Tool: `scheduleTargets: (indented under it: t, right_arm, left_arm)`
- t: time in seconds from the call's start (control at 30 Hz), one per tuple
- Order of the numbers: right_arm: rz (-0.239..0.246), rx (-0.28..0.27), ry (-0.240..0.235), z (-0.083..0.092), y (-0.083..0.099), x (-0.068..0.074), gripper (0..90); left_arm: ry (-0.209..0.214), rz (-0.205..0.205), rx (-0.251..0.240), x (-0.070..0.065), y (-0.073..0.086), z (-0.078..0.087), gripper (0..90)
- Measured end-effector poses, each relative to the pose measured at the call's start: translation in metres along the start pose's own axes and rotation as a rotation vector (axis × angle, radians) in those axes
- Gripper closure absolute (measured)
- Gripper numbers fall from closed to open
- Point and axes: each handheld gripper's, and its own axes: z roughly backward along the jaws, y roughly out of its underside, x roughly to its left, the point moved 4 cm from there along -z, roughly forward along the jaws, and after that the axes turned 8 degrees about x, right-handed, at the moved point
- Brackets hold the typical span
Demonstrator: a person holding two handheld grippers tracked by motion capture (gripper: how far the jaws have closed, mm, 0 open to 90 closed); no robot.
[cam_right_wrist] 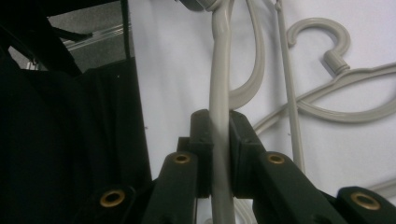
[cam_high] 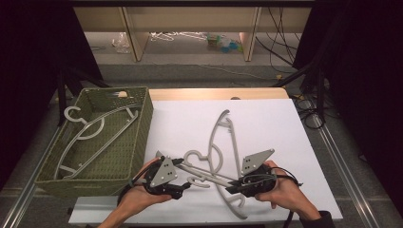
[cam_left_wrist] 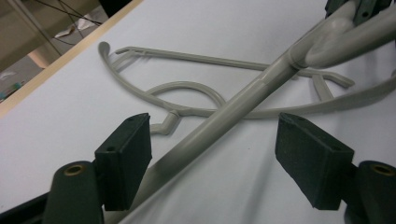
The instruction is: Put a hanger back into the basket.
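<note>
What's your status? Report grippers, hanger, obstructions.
Right gripper shut on held hanger. Left gripper open, bar between jaws, unclamped. Second hanger lies crossed underneath; basket left.

Counts: two grey plastic hangers on the white table sheet [cam_high: 304,142], one lying flat [cam_high: 223,142], one crossing over it [cam_high: 204,175]. Two more grey hangers [cam_high: 90,137] in one green woven basket [cam_high: 142,123]. Four hangers total. Two handheld grippers: left [cam_high: 183,190], right [cam_high: 233,187].
</note>
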Motion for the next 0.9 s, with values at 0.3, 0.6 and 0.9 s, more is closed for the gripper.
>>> scheduleTargets:
  t: [0.3, 0.6, 0.9]
  right_arm:
    - [0.020, 0.016, -0.029, -0.001, 0.002, 0.004, 82.5]
    - [0.050, 0.026, -0.048, -0.003, 0.003, 0.006, 82.4]
    - [0.067, 0.015, -0.066, -0.001, 0.003, 0.006, 80.7]
  left_arm:
    - [0.074, -0.131, 0.048, -0.006, -0.005, -0.008, 45.9]
    - [0.131, -0.193, 0.078, -0.012, -0.008, -0.012, 62.2]
    - [0.164, -0.322, 0.104, -0.016, -0.013, -0.006, 71.1]
